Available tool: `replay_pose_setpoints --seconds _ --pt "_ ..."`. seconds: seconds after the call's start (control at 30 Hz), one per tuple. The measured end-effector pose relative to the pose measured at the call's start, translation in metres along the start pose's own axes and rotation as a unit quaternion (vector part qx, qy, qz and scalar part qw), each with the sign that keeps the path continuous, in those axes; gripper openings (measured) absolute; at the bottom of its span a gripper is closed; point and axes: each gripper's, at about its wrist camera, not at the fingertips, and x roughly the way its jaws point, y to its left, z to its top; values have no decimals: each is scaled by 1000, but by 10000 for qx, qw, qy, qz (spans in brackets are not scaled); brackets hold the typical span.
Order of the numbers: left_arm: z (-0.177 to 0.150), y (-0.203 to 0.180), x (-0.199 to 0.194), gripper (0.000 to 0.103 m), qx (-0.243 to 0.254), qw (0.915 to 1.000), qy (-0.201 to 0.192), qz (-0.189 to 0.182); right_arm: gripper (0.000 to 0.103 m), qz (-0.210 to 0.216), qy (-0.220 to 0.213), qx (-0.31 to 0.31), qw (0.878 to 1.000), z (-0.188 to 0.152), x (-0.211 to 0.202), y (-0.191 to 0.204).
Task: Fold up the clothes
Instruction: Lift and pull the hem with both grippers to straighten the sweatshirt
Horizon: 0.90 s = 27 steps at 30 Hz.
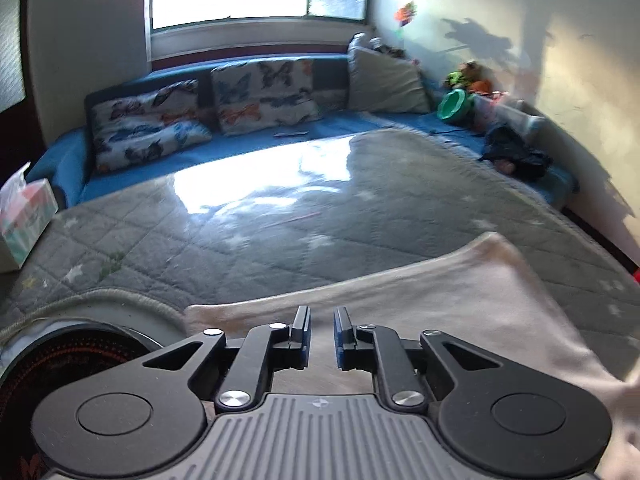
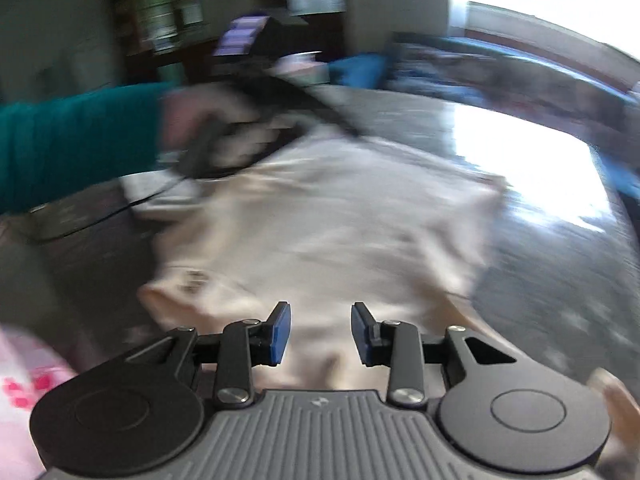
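Note:
A cream garment (image 1: pixel 440 300) lies spread on the grey quilted bed (image 1: pixel 280 220). My left gripper (image 1: pixel 321 332) hovers over its near-left edge, and its jaws stand a narrow gap apart with nothing pinched between them. In the blurred right wrist view the same garment (image 2: pixel 340 208) fills the middle, with a small label (image 2: pixel 192 280) near its left corner. Above the garment's near edge my right gripper (image 2: pixel 320 334) is open, with only cloth showing below the gap. A hand in a teal sleeve (image 2: pixel 80 140) carries the left gripper at the garment's far-left corner.
A blue couch (image 1: pixel 360 124) with butterfly cushions (image 1: pixel 260 96) runs behind the bed. A tissue box (image 1: pixel 24 216) sits at the left, dark clothes (image 1: pixel 516 152) and toys (image 1: pixel 454 104) at the right. Pink patterned fabric (image 2: pixel 24 392) lies at the lower left.

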Motion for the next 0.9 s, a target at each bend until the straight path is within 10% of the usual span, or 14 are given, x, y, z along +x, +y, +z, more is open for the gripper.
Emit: replay_pose_setpoints --seconds 0.33,0.5,0.63,0.9 --pt "-55 -94 -66 19 557 9905 84 -1255 33 -2294 -124 1096 9671 -33 -15 -84" --pt "-83 -134 -96 25 947 9825 -90 -1601 31 -2640 -64 1487 9530 -48 -5 -101" --pt "-99 -149 -104 32 969 9779 -64 -1853 4 -2711 -254 1532 9500 -58 -15 -100" --pt "-115 -161 -106 32 1197 9733 44 -1959 3 -3123 -1042 1962 9236 -78 -67 -91"
